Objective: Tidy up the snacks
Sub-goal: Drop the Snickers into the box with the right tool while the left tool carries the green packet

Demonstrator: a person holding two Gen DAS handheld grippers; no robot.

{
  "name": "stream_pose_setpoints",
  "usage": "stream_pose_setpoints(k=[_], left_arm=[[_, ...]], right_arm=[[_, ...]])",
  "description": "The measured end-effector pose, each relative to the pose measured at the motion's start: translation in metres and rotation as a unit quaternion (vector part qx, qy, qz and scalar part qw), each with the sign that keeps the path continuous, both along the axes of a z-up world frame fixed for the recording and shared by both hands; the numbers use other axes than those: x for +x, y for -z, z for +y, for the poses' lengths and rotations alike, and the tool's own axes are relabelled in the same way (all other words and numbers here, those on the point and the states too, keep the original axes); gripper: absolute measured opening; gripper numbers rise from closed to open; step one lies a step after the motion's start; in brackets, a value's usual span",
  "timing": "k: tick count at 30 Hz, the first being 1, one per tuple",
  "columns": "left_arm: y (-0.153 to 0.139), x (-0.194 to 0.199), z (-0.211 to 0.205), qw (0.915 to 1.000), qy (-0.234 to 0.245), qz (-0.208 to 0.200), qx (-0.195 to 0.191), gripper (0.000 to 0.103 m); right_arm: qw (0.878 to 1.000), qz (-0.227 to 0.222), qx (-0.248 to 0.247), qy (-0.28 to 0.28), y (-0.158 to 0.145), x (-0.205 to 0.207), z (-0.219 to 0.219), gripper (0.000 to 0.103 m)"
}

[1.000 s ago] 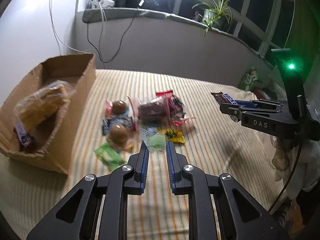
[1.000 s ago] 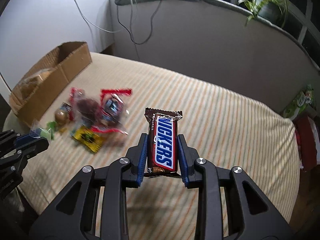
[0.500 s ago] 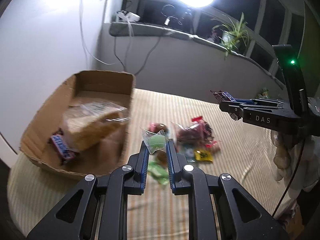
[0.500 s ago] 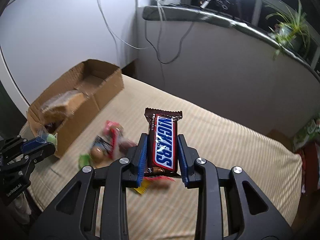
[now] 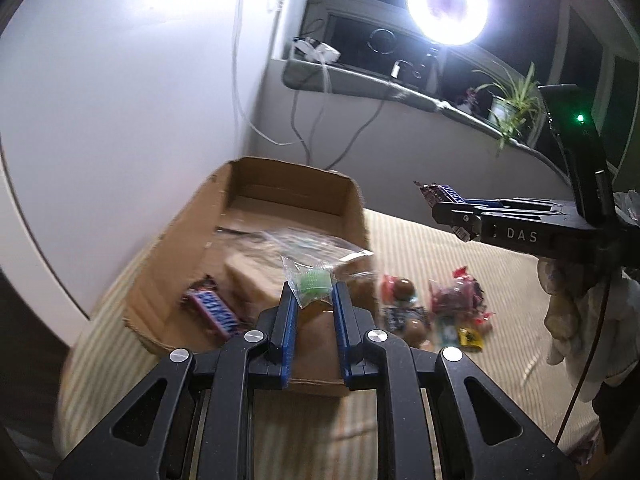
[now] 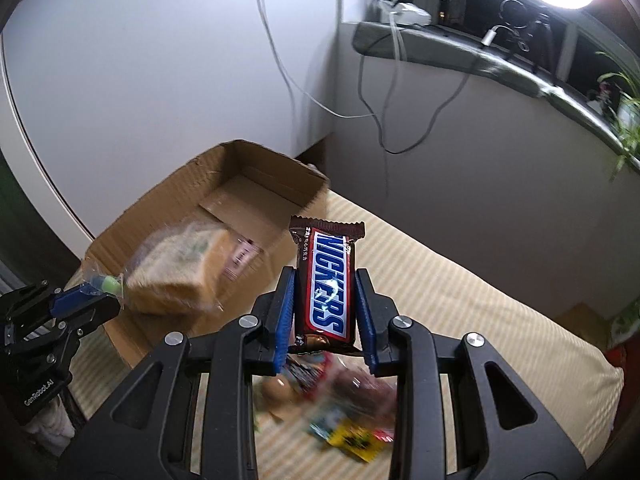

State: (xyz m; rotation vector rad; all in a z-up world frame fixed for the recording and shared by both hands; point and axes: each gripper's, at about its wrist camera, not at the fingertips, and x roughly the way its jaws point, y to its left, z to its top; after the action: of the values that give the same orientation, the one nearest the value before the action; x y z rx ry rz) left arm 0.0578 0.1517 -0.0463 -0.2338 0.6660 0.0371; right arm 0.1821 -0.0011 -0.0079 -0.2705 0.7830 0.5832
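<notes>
My left gripper (image 5: 314, 294) is shut on a small clear packet with a green candy (image 5: 314, 282) and hangs over the near end of the open cardboard box (image 5: 348, 196). In the right wrist view that same packet (image 6: 107, 283) shows at the left gripper's tips (image 6: 86, 296). My right gripper (image 6: 325, 282) is shut on an upright Snickers bar (image 6: 327, 280), just right of the cardboard box (image 6: 256, 156). The bar's end (image 5: 434, 192) juts from the right gripper (image 5: 448, 208) in the left wrist view. Inside the box lie a wrapped bread loaf (image 5: 256, 268) and another Snickers bar (image 5: 214, 312).
Several loose snacks (image 5: 436, 312) lie in a heap on the striped cloth (image 5: 440, 264) right of the box, blurred under the right gripper (image 6: 340, 412). A wall stands behind the box, a sill with cables, a ring light (image 5: 446, 6) and a plant (image 5: 508, 108) beyond.
Both grippers have swung left from over the snack heap toward the box, each still holding its snack. The box now fills the middle of both views.
</notes>
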Motion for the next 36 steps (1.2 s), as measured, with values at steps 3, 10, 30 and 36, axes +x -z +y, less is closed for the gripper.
stream_pose_setpoints(k=[3, 10, 30, 36], left_arm=[[0.001, -0.001, 0.013, 0.9999, -0.012, -0.001, -0.001, 0.016], [0.004, 0.002, 0.032, 0.9995, -0.031, 0.003, -0.004, 0.016], [0.011, 0.008, 0.044, 0.9988, -0.047, 0.007, -0.013, 0.023], [0.008, 0.007, 0.044, 0.9985, -0.053, 0.001, -0.015, 0.048]], right_arm=[[1.000, 0.002, -0.002, -0.009, 0.002, 0.005, 0.018, 0.030], [1.000, 0.006, -0.011, -0.026, 0.011, 0.015, 0.052, 0.030], [0.998, 0.008, -0.017, -0.054, 0.027, 0.025, 0.090, 0.033], [0.998, -0.018, -0.012, -0.052, 0.016, 0.018, 0.085, 0.073]])
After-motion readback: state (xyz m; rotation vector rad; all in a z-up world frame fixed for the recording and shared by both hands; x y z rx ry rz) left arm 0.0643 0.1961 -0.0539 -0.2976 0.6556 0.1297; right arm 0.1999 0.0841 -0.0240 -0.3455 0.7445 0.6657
